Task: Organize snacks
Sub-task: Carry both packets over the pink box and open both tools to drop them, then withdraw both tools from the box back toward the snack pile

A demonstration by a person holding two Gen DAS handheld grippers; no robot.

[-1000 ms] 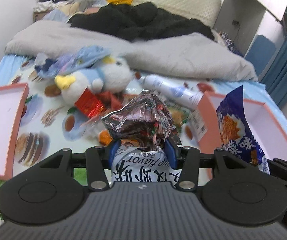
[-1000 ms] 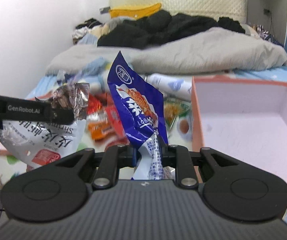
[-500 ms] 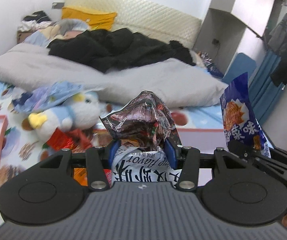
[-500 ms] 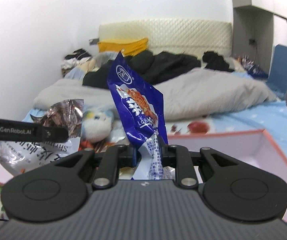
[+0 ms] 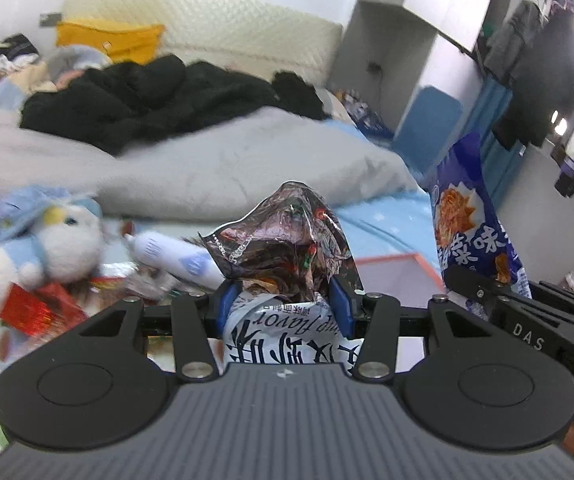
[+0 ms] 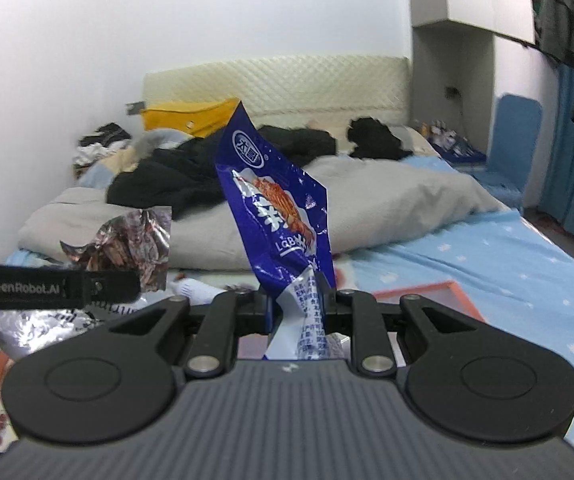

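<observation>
left gripper [image 5: 285, 300] clamps a crinkled silver snack bag [image 5: 287, 248]; right gripper [image 6: 298, 304] pinches a blue snack packet [image 6: 275, 204] (standing upright) above a cluttered bed [image 6: 467, 264].

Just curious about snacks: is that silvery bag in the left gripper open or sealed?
Open: the silver bag's torn, crumpled top gapes above the left gripper.

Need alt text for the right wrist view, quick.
The right gripper is shut on a blue snack packet standing upright above the bed. At left, the left gripper holds a silver crumpled bag; an orange-rimmed box lies beyond.
</observation>
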